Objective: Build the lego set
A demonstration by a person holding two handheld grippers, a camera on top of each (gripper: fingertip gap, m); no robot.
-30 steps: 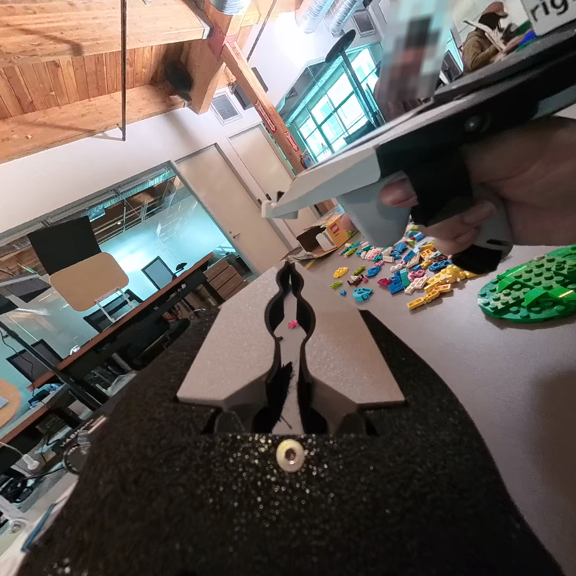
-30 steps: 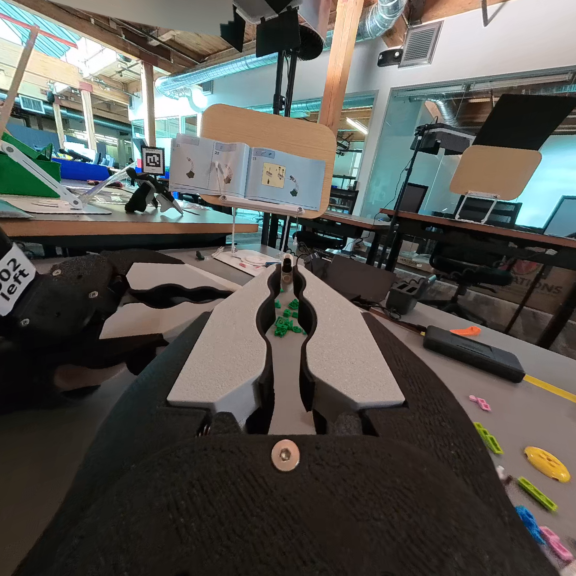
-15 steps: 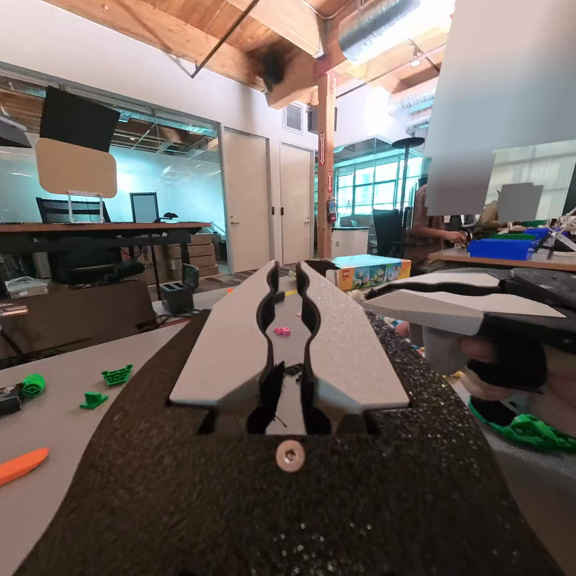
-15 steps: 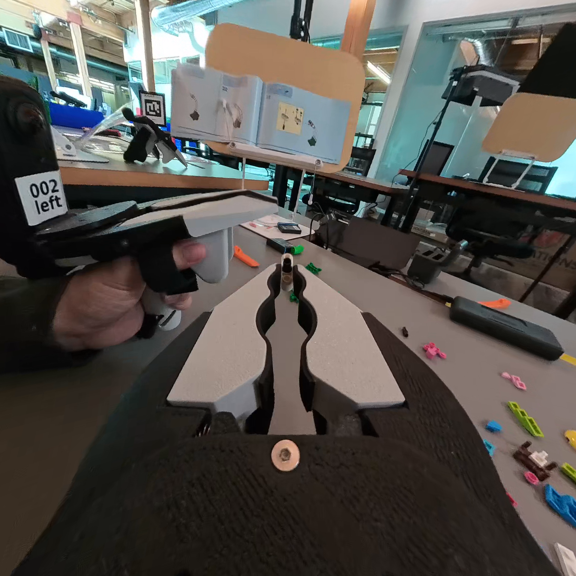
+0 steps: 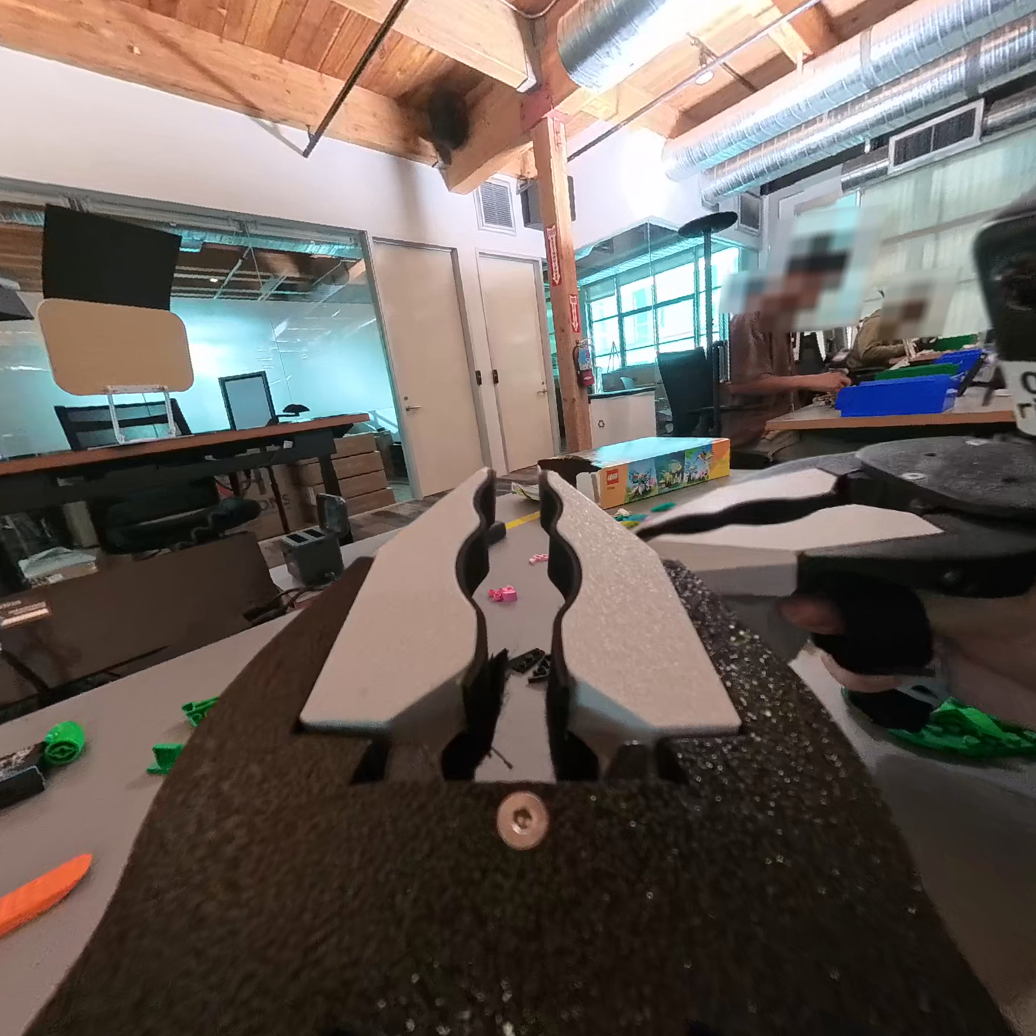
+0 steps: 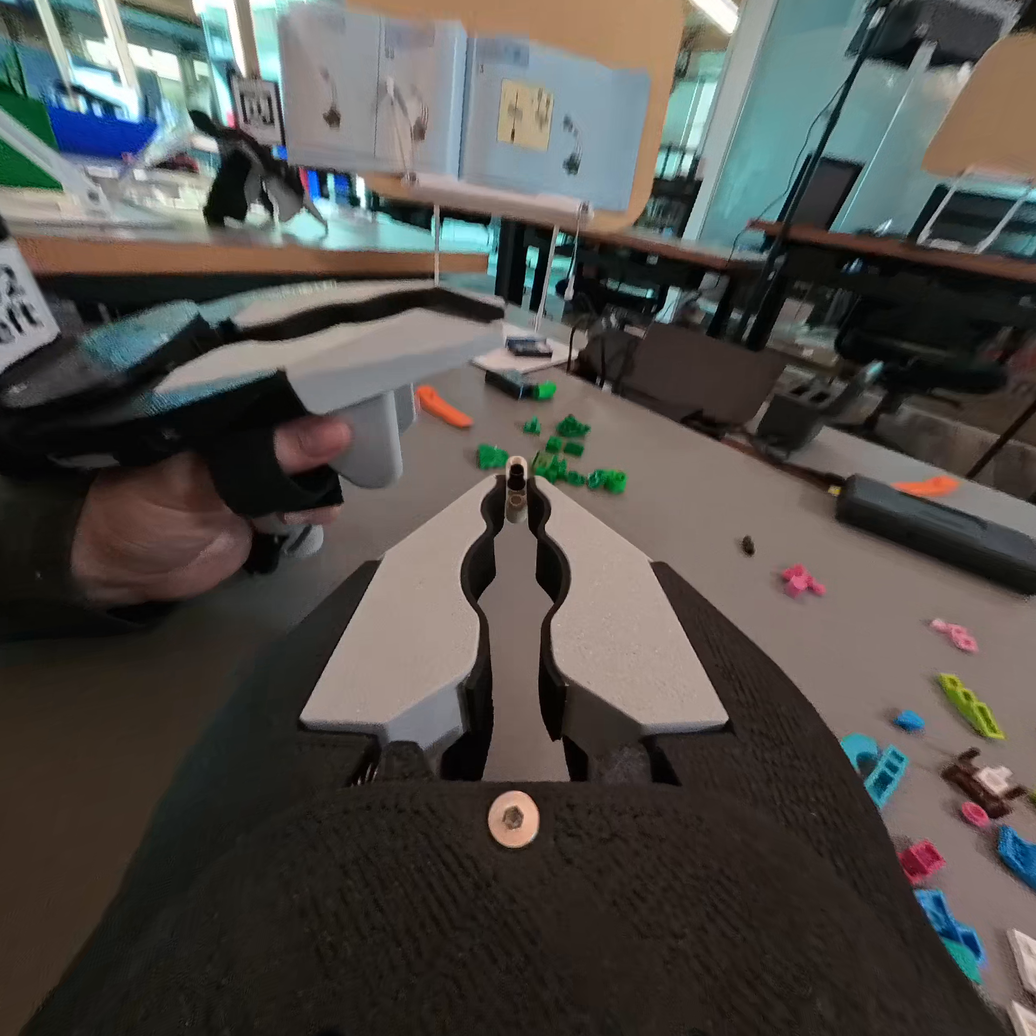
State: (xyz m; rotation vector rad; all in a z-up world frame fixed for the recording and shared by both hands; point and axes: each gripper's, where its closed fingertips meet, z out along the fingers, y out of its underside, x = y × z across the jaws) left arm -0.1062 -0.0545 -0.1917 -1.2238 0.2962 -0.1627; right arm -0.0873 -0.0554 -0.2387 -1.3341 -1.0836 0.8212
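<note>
Grey tabletop (image 6: 701,504) carries everything, with loose lego scattered over it. Going left to right in the right wrist view: a hand (image 6: 151,532) grips the left gripper (image 6: 482,319), which is held level above the table with its jaws a narrow gap apart and nothing between them. Just past it lies an orange brick separator (image 6: 445,408), then a cluster of green lego pieces (image 6: 552,457). The right gripper (image 6: 517,493) points at that cluster, and its fingertips pinch a small tan cylindrical lego piece (image 6: 514,492) upright. Farther right sit a long black box (image 6: 936,530), pink pieces (image 6: 801,580), a lime plate (image 6: 972,707), and blue pieces (image 6: 877,765) with other mixed bricks at the edge. An open instruction booklet (image 6: 459,112) stands on a wooden stand behind.

In the left wrist view, small black pieces (image 5: 530,664) and a pink piece (image 5: 503,595) lie on the table between the parted fingers (image 5: 415,605). To the right, the right gripper hangs over a green baseplate build (image 5: 964,731), partly hiding it. A lego box (image 5: 661,471) sits beyond.
</note>
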